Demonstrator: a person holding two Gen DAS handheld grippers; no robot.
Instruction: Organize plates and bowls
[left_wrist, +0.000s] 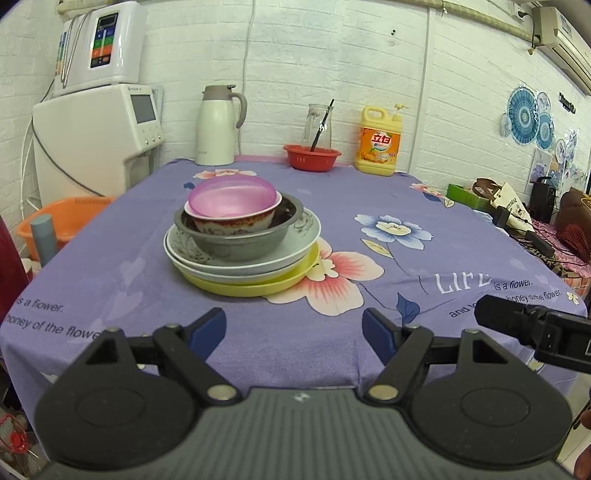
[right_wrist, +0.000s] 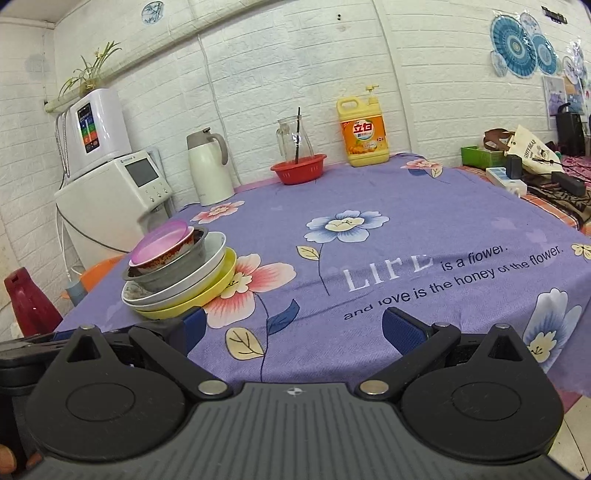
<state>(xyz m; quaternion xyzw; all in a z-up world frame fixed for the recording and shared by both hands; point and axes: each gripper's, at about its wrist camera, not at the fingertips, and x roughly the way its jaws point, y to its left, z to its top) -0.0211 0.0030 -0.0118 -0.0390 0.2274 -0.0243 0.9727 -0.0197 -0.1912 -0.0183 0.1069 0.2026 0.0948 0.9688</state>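
Both the left claw (left_wrist: 294, 329) and the right claw (right_wrist: 291, 326) gape wide and empty at the near table edge, while the bowls (left_wrist: 236, 218) sit nested on the plates (left_wrist: 255, 273) left of centre, a pile fitting either tidied or awaiting sorting.

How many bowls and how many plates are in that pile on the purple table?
Bowls: 3, the pink bowl on top, the white bowl with a red pattern under it, then the grey metal bowl.
Plates: 2, the white plate and the yellow plate at the bottom.
Total: 5
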